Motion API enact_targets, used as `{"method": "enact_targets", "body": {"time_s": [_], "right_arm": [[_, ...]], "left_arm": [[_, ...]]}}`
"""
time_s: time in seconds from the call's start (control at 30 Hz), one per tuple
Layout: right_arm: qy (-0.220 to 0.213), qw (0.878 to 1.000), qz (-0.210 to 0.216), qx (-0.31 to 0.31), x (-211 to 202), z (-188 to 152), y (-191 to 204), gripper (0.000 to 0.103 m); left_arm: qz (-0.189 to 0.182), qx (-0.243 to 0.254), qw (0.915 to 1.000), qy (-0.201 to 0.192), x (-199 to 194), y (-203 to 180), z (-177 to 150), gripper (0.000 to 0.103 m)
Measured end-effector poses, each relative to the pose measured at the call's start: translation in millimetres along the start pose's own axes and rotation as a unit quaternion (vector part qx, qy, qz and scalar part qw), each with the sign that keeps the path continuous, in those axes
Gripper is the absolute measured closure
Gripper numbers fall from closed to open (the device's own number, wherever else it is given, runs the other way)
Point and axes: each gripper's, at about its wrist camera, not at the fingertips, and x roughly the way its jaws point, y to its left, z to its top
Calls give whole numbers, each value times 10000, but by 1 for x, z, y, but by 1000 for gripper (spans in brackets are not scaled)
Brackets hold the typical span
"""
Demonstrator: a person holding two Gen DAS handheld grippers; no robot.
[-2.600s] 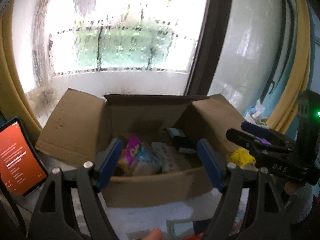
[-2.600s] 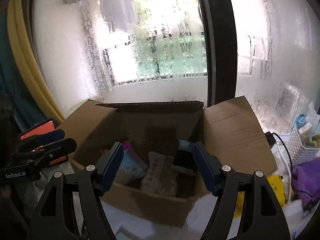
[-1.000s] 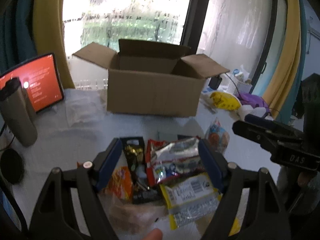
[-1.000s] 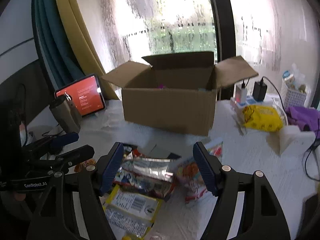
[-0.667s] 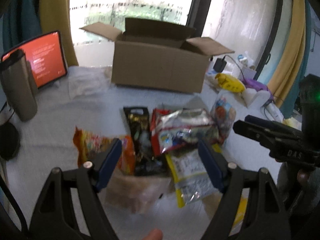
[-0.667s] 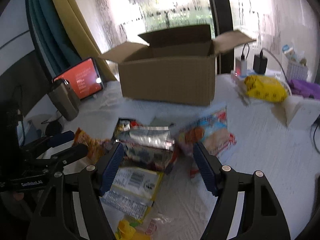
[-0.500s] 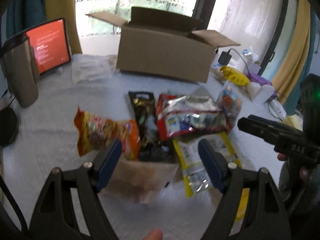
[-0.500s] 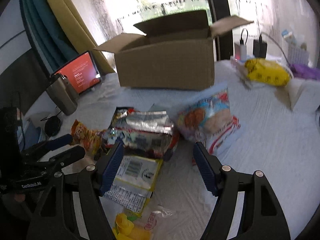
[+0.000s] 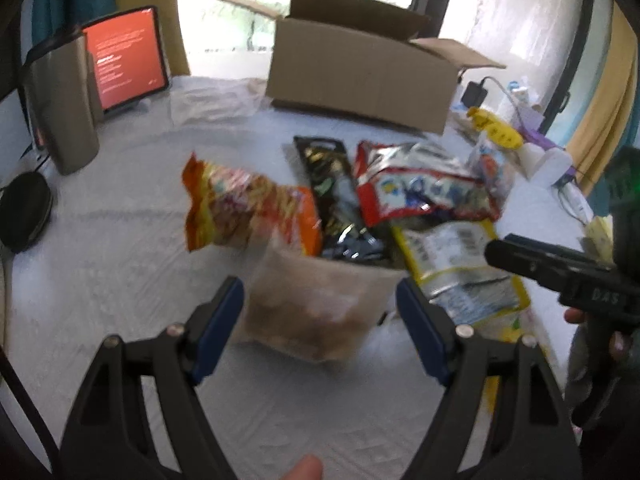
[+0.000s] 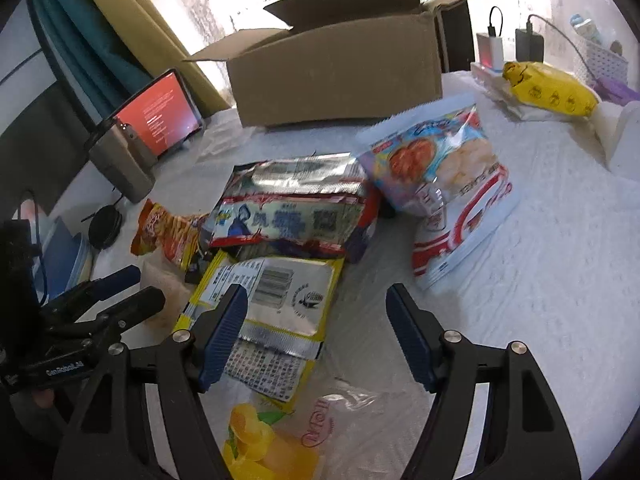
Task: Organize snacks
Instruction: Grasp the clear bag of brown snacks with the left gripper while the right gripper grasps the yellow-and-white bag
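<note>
A pile of snack packets lies on the white table in front of an open cardboard box. My left gripper is open and empty, its fingers either side of a clear bag of brown snacks. Beyond lie an orange packet, a black packet and a red-and-silver packet. My right gripper is open and empty above a yellow-edged packet. A blue-and-red rice cracker bag lies to its right, a clear bag with yellow fruit print just below.
A tablet with a red screen and a metal tumbler stand at the left. A black round pad lies at the left edge. A yellow packet, chargers and a white basket sit at the right.
Both grippers have pulled back from over the box and tilted down over the snack pile. The box is now farther off. Both stay open.
</note>
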Motion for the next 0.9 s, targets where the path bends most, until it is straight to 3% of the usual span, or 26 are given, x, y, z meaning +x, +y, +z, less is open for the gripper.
{"method": "enact_targets", "body": {"time_s": [0.43,0.57,0.63,0.8,0.9], "right_arm": [[286,9990,267,-202,16,-11,16,30],[234,9971,318,-646,13,-12,30,55],[195,9957,307,-846,12,-12,33,82],[91,9940,529,-949,7,-12,31,94],[-71,9928,581,-1044,-3,-11,29,96]], "left_arm": [[-25,-540,9984,178,-7,13,-16,23],[122,-623,9977,221,-17,17,-23,23],[144,-736,9969,247,-22,19,-25,23],[162,-979,9949,194,-38,20,-29,23],[101,-1241,9920,225,-43,20,-31,23]]}}
